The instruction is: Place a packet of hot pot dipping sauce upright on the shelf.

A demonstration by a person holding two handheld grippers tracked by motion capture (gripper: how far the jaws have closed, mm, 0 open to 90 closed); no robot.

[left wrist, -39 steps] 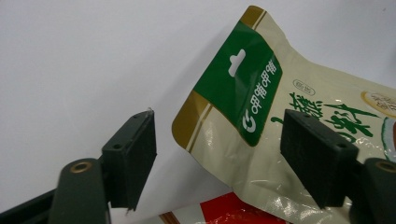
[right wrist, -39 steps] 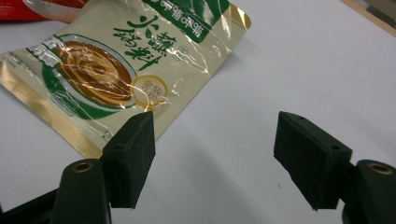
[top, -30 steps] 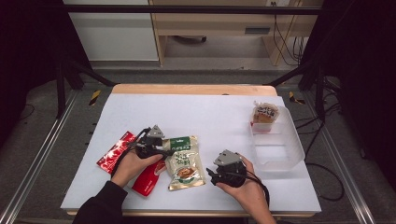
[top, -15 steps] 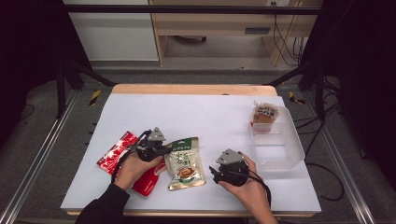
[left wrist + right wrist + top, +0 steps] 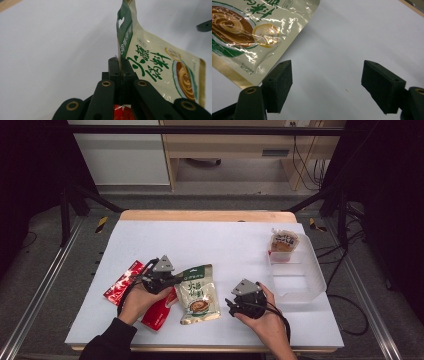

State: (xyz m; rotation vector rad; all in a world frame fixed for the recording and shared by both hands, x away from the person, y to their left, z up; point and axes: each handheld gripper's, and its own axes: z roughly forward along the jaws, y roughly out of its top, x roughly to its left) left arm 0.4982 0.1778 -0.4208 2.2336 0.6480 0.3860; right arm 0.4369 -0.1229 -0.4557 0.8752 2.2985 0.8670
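A glossy, cream-coloured food pouch (image 5: 198,294) with a dark green top band, green printed characters and a picture of a brown swirl in a bowl lies on the matte white table cover (image 5: 220,245). Its film is crinkled and catches the light in bright flecks, and a thin gold strip edges its bottom; a small hang-hole is cut through the green band. The left gripper (image 5: 121,65), made of hard black plastic links with brass-coloured rivets, has its jaws pressed together on the green top edge of the pouch, and that corner rises off the cover while the rest of the pouch trails flat.

Just left of the pouch lies a flat, shiny red packet (image 5: 134,290), partly under the left hand (image 5: 137,300). Just right of the pouch, the right gripper (image 5: 327,83) hovers over bare white cover with its two blocky black pads wide apart and nothing between them; the pouch's lower corner lies just beside one pad.

Well right of the pouch stands a clear rectangular plastic bin (image 5: 300,282) with rounded corners, and a small transparent wrapped snack (image 5: 284,241) with a brownish filling leans at its far end.
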